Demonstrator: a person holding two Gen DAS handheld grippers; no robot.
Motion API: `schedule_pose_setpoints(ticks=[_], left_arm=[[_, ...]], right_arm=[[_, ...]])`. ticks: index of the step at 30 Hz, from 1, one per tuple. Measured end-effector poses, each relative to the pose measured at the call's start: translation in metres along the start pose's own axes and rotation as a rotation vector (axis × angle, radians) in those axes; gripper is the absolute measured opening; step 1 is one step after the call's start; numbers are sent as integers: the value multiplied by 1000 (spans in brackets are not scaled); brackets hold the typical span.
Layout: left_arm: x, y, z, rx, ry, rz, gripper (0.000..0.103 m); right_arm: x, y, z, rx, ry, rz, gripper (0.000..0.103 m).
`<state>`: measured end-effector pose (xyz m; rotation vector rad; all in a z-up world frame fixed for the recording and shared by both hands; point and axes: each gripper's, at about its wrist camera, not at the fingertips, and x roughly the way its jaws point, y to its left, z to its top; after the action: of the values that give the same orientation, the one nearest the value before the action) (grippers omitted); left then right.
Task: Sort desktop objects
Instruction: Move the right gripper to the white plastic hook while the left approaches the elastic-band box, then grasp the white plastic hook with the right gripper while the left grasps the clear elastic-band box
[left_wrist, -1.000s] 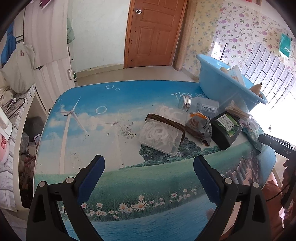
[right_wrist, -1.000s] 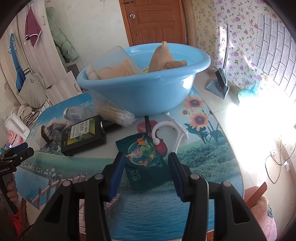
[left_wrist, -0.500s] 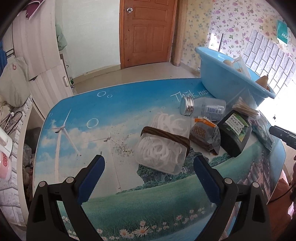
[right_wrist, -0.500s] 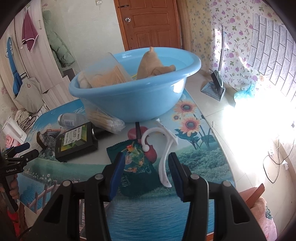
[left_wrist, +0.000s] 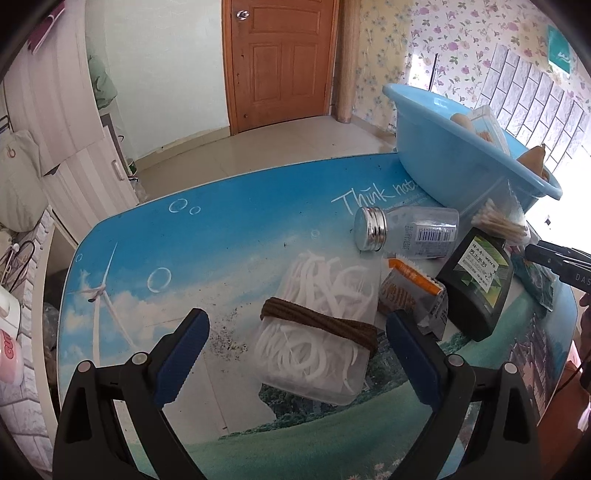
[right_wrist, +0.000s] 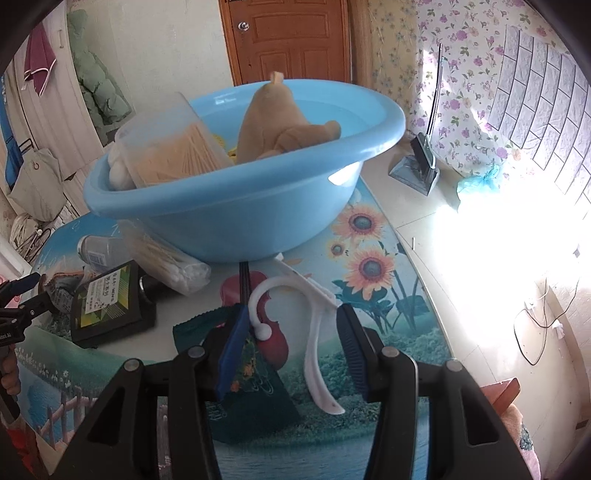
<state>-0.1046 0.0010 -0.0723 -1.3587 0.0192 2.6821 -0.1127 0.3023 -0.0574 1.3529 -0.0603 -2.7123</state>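
The left gripper (left_wrist: 297, 334) hangs low with its jaws spread wide and gripping nothing, straddling the clear box of white floss picks (left_wrist: 319, 332), which a brown band (left_wrist: 321, 323) binds shut; probably that is the next pick. The right gripper (right_wrist: 291, 343) is likewise open and empty, bracketing the white hook-shaped tool (right_wrist: 314, 332) lying on the table (right_wrist: 384, 325). Just beyond sit the black box (left_wrist: 480, 278) and a toppled bottle (left_wrist: 410, 234). Farthest, the blue basin (right_wrist: 236, 218) already holds sorted things, so it appears to be the destination.
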Motion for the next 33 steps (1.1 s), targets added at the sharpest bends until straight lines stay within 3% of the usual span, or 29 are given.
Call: schedule_pose_setpoints(ticks=[4,6,10,14,16,23,33], left_arm=[[5,2,-4,-12,20,-11,93],[4,1,-5,1,9,3,86],[0,2,-3,3,0,-8,57],[-3,6,-5,-22,3,-26,57],[-7,6,-8,-27,-1,-22,57],[-21,12,-23,-68,-16,-4,57],[-41,-5,-37,-47,-2,32,57]], right_arm=[[3,2,1,-7,3,2,56],[4,4,1,-17,2,-1,57],[6,5,1,-22,3,-13,58],[8,7,1,-45,-7,-16,56],[6,6,0,-45,-11,-16,48],[-2,3,-8,-34,-12,-6,47],[-35,-2,-27,-69,-29,30,47]])
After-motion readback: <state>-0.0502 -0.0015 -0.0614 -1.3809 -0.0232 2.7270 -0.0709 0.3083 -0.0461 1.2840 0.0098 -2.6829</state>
